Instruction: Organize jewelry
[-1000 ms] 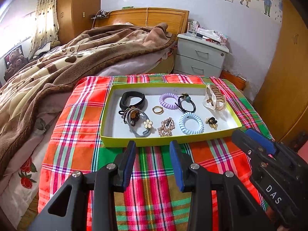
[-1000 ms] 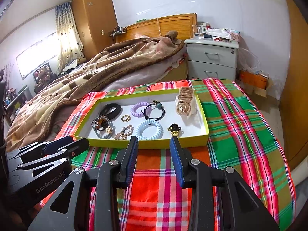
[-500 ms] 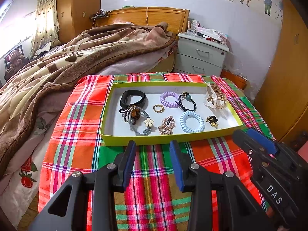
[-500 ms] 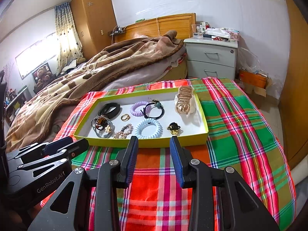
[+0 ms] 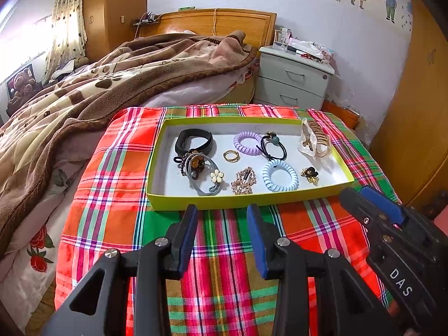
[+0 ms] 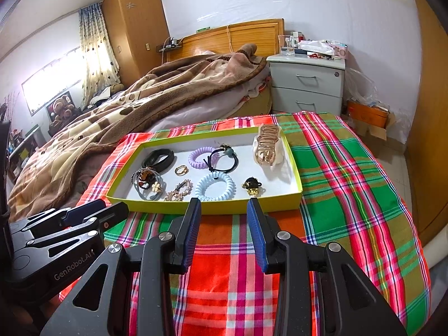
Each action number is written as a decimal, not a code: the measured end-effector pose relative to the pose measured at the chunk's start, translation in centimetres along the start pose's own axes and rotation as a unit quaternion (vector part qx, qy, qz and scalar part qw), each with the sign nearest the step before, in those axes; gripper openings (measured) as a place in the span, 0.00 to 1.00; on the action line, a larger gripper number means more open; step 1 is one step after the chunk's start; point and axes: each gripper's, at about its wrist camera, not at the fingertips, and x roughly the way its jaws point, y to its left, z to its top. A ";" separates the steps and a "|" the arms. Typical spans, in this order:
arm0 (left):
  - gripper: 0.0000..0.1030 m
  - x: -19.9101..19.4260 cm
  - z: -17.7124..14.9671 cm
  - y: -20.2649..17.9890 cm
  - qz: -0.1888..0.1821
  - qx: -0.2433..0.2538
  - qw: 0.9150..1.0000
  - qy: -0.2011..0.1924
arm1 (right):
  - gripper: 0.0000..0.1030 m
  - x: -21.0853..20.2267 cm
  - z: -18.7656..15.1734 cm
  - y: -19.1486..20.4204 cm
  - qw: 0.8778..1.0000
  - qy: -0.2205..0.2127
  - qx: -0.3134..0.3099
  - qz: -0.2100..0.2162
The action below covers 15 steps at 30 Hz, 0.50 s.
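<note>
L gripper (image 5: 221, 210) over the plaid cloth (image 5: 112, 196), jaws spread, nothing btwn them. R gripper (image 6: 224, 204) same: jaws apart, empty, tips just short of the tray's near wall. I see each gripper from the other's cam, side by side, both pointing at the tray.

Yellow-green tray (image 5: 246, 200) sits on the cloth, white floor inside. Contents, from L cam:
- black band (image 5: 193, 140), back left
- dark beaded piece w/ amber stone (image 5: 193, 163), touching grey hair tie w/ cream flower (image 5: 217, 175)
- gold ring (image 5: 231, 156), mid
- purple coil tie (image 5: 247, 142), touching black elastic w/ bead (image 5: 273, 147)
- rose-gold chain clump (image 5: 243, 180), front mid
- pale blue coil tie (image 5: 280, 175), front
- small black-gold charm (image 5: 309, 173), front right
- gold claw clip (image 5: 315, 140), back right, against the wall

Brown blanket (image 5: 98, 89) on bed beyond; grey nightstand (image 5: 294, 81) behind the tray.
</note>
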 end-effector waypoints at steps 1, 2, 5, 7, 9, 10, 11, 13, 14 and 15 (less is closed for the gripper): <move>0.37 0.0 0.0 0.0 0.000 0.000 1.000 -0.001 | 0.34 0.0 0.0 -0.1 1.000 0.000 0.000 0.000; 0.37 0.0 0.0 0.0 0.000 0.000 1.000 -0.001 | 0.34 0.0 0.0 -0.1 1.000 0.000 0.001 0.000; 0.37 0.0 0.0 0.0 0.001 -0.001 1.000 -0.002 | 0.34 0.1 0.0 -0.3 1.000 0.001 0.002 -0.001; 0.37 0.0 -0.1 0.1 0.004 -0.001 1.000 -0.004 | 0.34 0.1 -0.1 -0.4 1.000 0.001 0.003 -0.002; 0.37 0.0 -0.1 0.1 0.004 -0.001 1.000 -0.002 | 0.34 0.2 -0.1 -0.5 1.000 0.001 0.005 -0.003; 0.37 0.0 -0.2 0.1 0.004 -0.003 1.000 -0.002 | 0.34 0.2 -0.1 -0.5 1.000 0.002 0.005 -0.004; 0.37 0.1 -0.2 0.1 0.004 -0.004 1.000 -0.002 | 0.34 0.2 -0.1 -0.5 1.000 0.002 0.005 -0.005; 0.37 0.2 -0.1 0.2 0.005 -0.006 1.000 0.001 | 0.34 0.2 -0.1 -0.6 1.000 0.002 0.006 -0.005; 0.37 0.2 -0.1 0.2 0.006 -0.007 1.000 0.002 | 0.34 0.2 -0.1 -0.6 1.000 0.002 0.006 -0.005; 0.37 0.3 -0.2 0.2 0.006 -0.007 1.000 0.004 | 0.34 0.2 -0.2 -0.5 1.000 0.002 0.006 -0.006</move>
